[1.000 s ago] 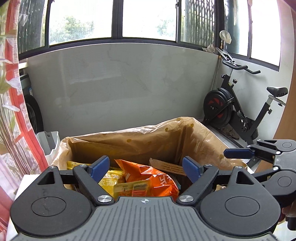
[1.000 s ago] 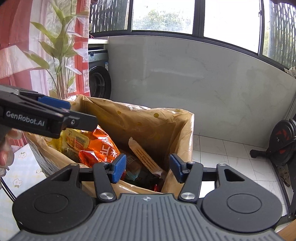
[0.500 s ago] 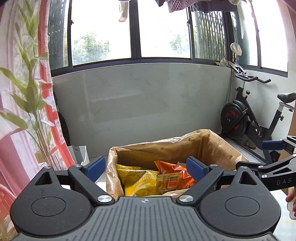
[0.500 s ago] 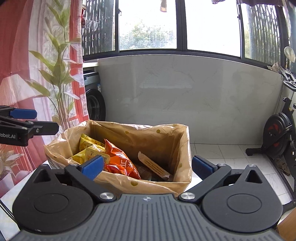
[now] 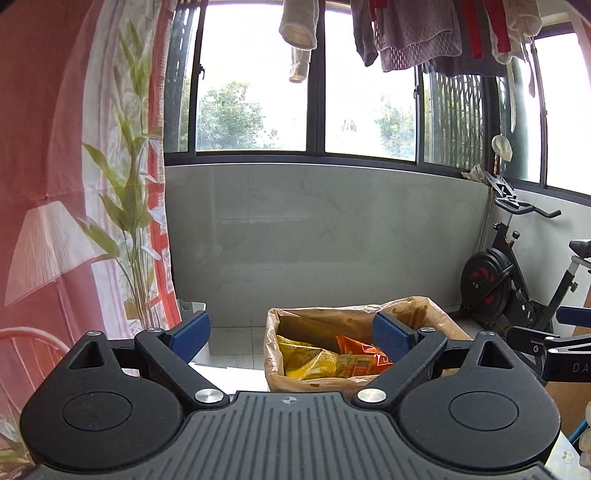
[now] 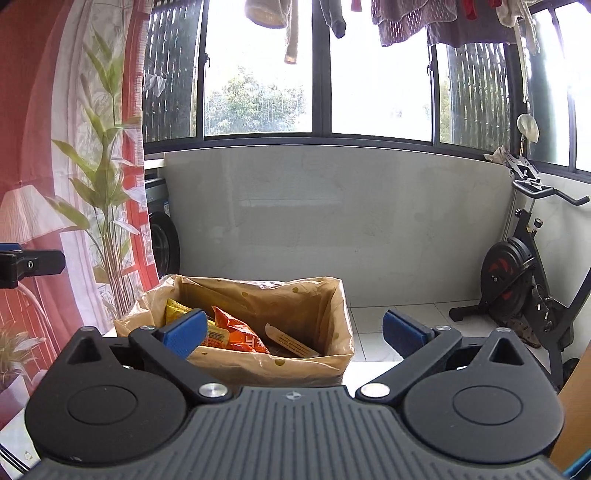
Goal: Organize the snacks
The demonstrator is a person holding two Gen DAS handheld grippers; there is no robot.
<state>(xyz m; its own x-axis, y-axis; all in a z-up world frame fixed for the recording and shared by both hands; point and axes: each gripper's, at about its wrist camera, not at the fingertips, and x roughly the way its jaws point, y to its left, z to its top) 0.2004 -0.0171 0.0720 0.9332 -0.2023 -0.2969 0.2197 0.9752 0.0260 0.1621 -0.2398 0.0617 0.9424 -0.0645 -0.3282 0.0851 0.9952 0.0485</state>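
A box lined with a tan plastic bag (image 5: 332, 314) (image 6: 258, 288) stands ahead of and below both grippers. In it lie a yellow snack bag (image 5: 306, 360) (image 6: 175, 308), an orange snack bag (image 5: 360, 350) (image 6: 236, 332) and a flat tan packet (image 6: 291, 341). My left gripper (image 5: 291, 338) is open and empty, well back from the box. My right gripper (image 6: 295, 332) is also wide open with nothing between its blue pads. Each gripper shows at the edge of the other's view: the right gripper (image 5: 554, 345) and the left gripper (image 6: 29, 264).
An exercise bike (image 5: 509, 280) (image 6: 524, 277) stands at the right by the grey wall. A red and white curtain with a leaf print (image 5: 122, 184) (image 6: 92, 166) hangs at the left, a washing machine (image 6: 162, 236) behind it. Laundry (image 5: 424, 33) hangs overhead.
Both grippers have drawn back and risen from the box, which now looks smaller and farther off. Both pairs of jaws stand wider, the right one much wider.
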